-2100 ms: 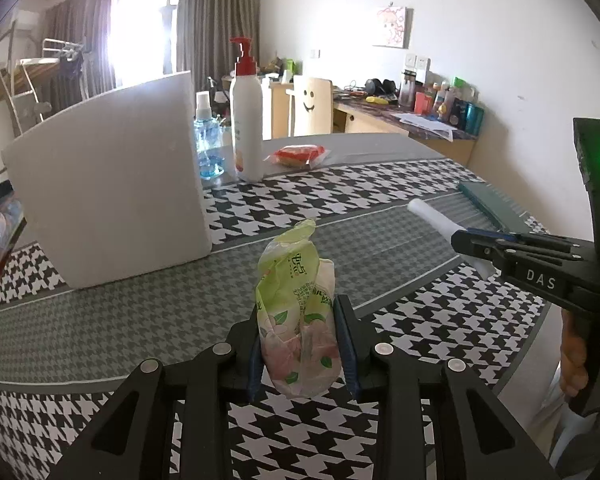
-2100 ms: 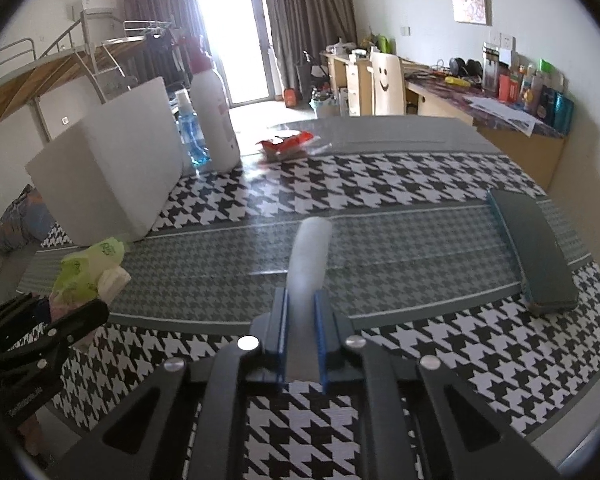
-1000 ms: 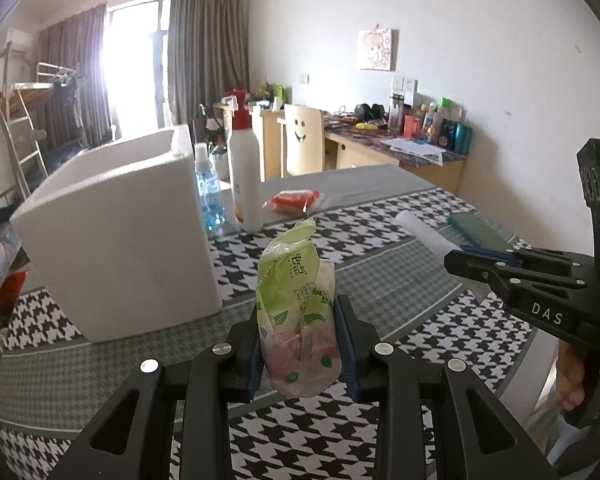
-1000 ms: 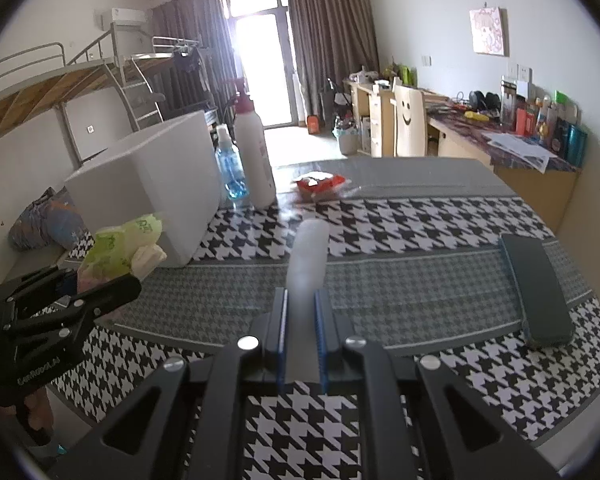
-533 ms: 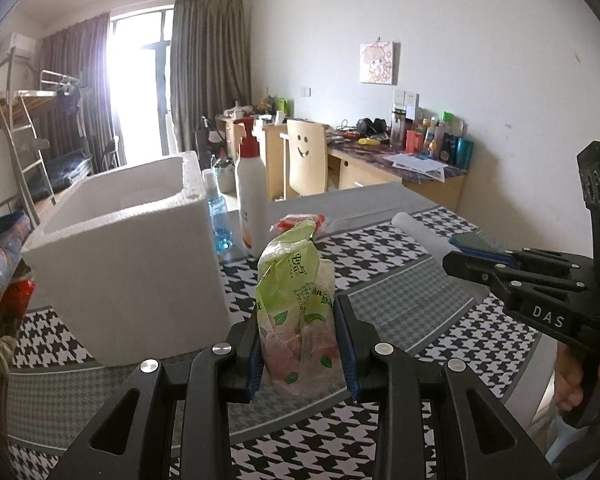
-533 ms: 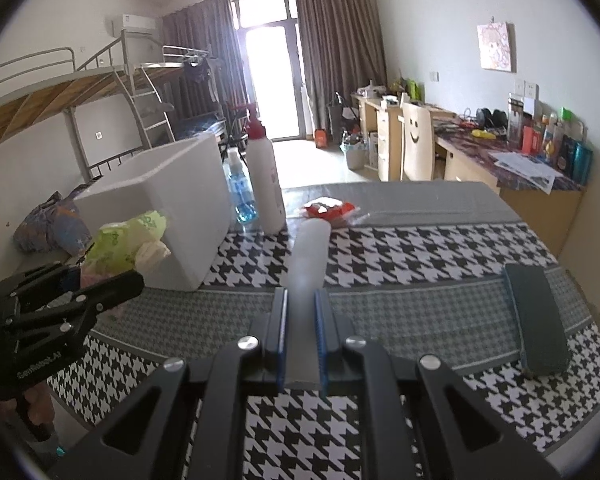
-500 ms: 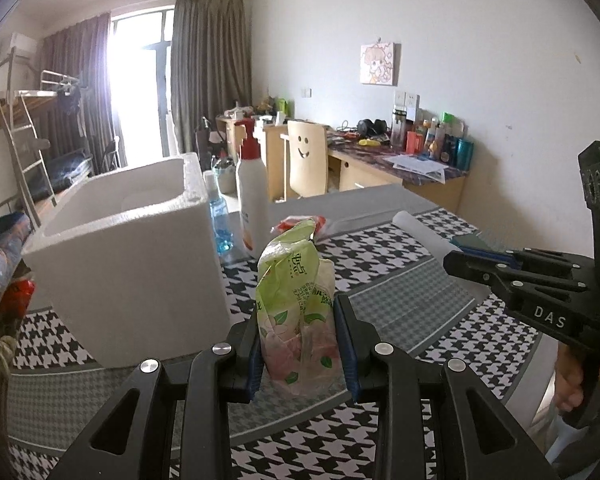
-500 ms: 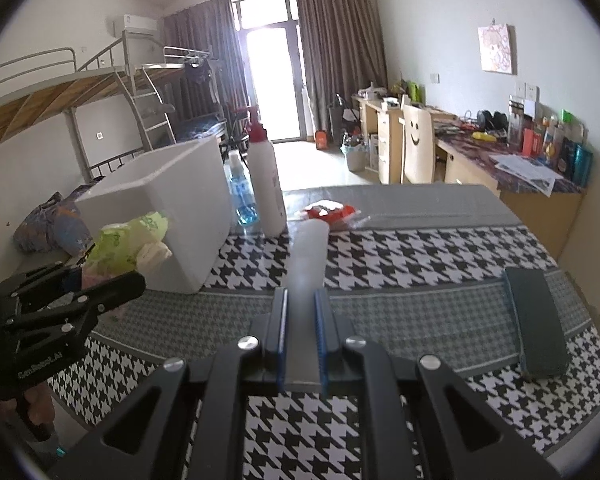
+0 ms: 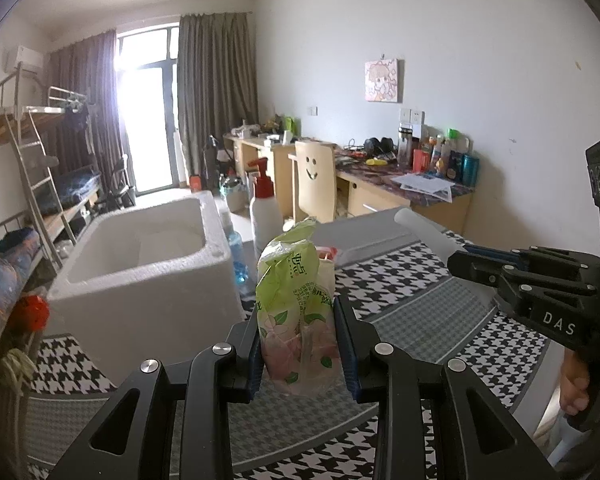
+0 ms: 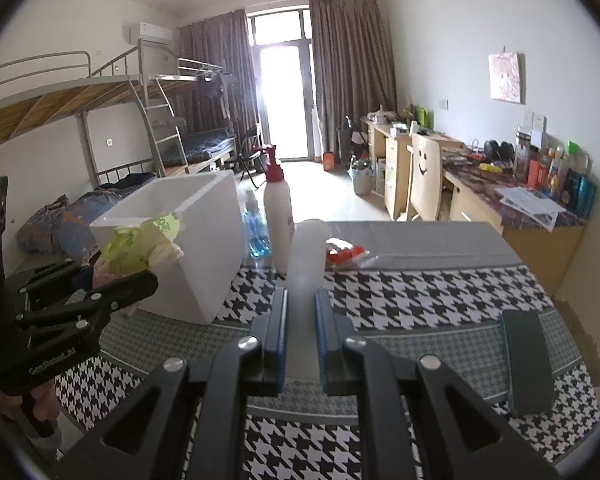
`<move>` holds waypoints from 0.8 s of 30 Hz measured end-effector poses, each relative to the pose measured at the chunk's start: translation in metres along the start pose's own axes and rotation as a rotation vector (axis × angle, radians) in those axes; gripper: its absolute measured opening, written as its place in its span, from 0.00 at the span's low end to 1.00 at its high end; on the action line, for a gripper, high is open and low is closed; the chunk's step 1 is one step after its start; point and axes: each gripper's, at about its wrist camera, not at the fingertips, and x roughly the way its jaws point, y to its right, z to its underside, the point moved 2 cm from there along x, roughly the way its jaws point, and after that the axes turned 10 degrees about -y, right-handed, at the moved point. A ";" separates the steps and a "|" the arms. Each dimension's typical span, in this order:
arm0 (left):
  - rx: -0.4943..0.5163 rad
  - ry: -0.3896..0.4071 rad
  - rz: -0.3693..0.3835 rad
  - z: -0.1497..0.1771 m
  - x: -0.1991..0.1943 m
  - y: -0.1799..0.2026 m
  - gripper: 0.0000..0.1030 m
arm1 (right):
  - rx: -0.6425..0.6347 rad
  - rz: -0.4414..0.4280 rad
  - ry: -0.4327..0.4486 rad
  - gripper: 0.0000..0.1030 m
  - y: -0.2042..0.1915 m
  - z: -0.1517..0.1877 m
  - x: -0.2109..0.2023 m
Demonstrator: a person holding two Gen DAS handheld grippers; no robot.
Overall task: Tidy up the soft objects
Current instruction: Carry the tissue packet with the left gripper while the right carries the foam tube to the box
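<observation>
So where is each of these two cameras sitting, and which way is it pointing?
Left wrist view: sits on the left gripper, looks along its fingers over the houndstooth-patterned table toward the window; its jaws pinch a green plastic snack bag.
Right wrist view: sits on the right gripper, facing likewise; its jaws clamp a translucent white tube.
Shared: the open white foam box, the red-capped white pump bottle, and each other's gripper.

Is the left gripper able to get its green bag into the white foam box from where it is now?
Probably yes: the left gripper holds the green bag raised, the foam box is open-topped, and nothing stands between.
</observation>
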 end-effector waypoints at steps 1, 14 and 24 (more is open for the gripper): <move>0.002 0.006 -0.004 -0.001 -0.002 0.000 0.32 | -0.003 -0.002 0.003 0.15 -0.001 -0.002 0.000; 0.020 0.057 -0.034 -0.018 -0.014 -0.008 0.32 | -0.031 -0.007 0.038 0.15 -0.011 -0.024 -0.004; 0.015 0.100 -0.044 -0.033 -0.023 -0.024 0.32 | -0.050 -0.005 0.056 0.15 -0.022 -0.037 -0.003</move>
